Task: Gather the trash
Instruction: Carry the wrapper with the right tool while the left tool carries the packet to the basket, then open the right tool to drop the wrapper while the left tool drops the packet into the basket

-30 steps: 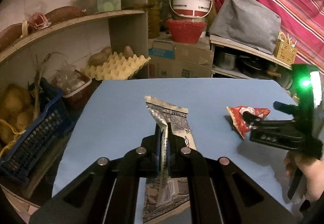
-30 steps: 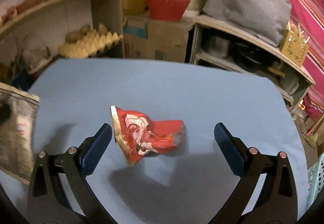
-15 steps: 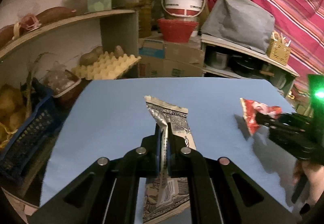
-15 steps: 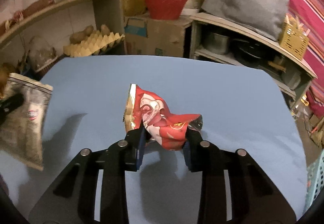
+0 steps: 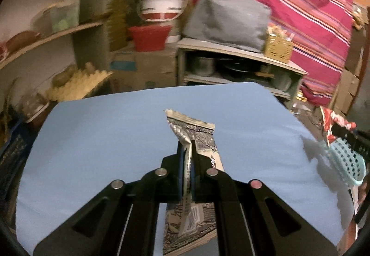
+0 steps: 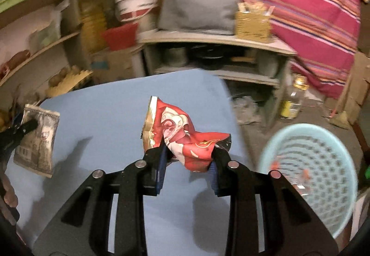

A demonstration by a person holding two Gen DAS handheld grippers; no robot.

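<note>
Left claw [image 5: 186, 158] pinches a flat grey foil wrapper [image 5: 196, 133]; right claw [image 6: 188, 158] pinches a crumpled red wrapper [image 6: 185, 135].

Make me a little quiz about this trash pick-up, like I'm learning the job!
1. True or false: the left gripper is shut on the grey patterned wrapper.
2. What does the right gripper hold? A) an egg tray B) the red snack wrapper C) a spoon
3. Fill in: the light blue basket sits off the blue table's ____ edge in the right wrist view.

Key: 1 true; 2 B; 3 right.
</note>
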